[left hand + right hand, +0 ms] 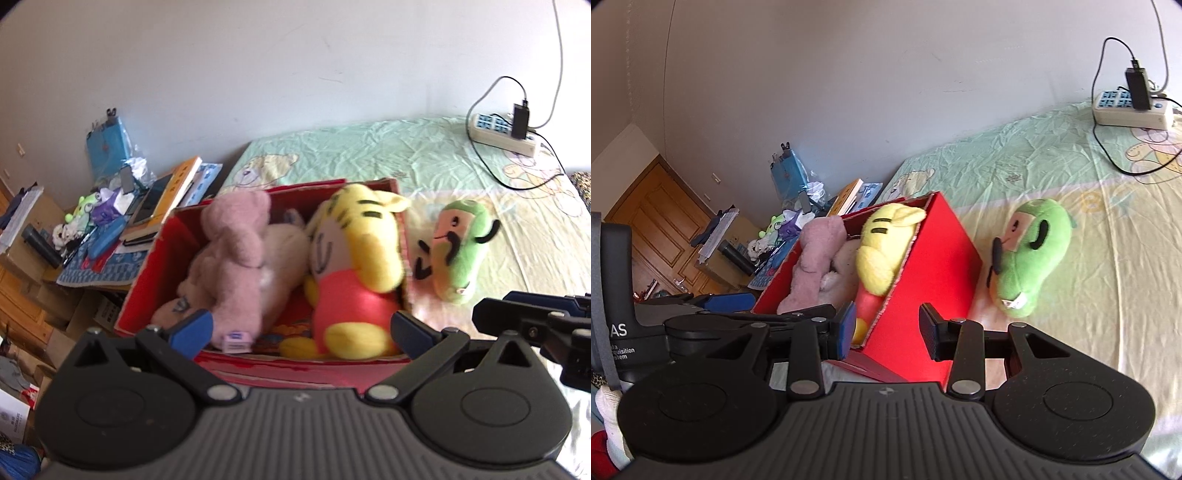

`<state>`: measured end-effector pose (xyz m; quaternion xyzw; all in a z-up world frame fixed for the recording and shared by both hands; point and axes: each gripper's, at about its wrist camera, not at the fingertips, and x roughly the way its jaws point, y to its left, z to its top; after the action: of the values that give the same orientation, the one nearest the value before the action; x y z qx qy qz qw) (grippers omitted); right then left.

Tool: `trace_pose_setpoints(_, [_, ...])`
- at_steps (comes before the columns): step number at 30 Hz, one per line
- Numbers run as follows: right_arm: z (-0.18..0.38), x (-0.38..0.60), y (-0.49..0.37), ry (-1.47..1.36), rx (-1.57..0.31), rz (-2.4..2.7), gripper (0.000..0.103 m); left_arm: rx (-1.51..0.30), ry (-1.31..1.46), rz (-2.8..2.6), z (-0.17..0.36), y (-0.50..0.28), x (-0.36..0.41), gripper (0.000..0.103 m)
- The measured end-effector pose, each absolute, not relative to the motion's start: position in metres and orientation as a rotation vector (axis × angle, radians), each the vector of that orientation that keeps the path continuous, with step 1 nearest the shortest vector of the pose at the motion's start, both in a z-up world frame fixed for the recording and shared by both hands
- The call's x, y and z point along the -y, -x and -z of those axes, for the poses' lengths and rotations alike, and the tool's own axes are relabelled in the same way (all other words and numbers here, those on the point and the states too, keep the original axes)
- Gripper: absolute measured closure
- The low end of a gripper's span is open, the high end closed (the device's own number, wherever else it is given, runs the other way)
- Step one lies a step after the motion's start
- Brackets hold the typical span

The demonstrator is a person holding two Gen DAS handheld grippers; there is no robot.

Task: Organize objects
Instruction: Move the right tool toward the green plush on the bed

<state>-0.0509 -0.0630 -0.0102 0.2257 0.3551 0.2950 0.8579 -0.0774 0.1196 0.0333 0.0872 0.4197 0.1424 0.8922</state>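
Cluttered bench point(110, 240) far left w/ books etc. Red box point(155, 280) on bed point(369, 155) holds pink plush point(236, 258) left, yellow tiger plush point(354, 258) right. Left hand-held gripper point(301, 328) open wide, nothing gripped, at box's near edge. Green plush point(461, 251) on bed just right of box. Right hand-held gripper point(886, 328) part open, empty, at box's near right corner.

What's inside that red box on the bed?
The red box holds a pink plush toy, a yellow tiger toy and a pale plush wedged between them. Most of the pale one and the box floor are covered.
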Motion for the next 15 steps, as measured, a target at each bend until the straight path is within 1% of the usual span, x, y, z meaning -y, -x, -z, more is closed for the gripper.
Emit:
trace_pose_setpoints(7, [0.020, 0.090, 0.058, -0.490, -0.754, -0.563, 0.061, -0.875, -0.206, -0.230, -0.027, 0.076, -0.085, 0.001])
trace_pose_setpoints(15, [0.041, 0.119, 0.060, -0.554, -0.787, -0.474, 0.061, -0.899, -0.264, -0.135, -0.008, 0.070, -0.055, 0.002])
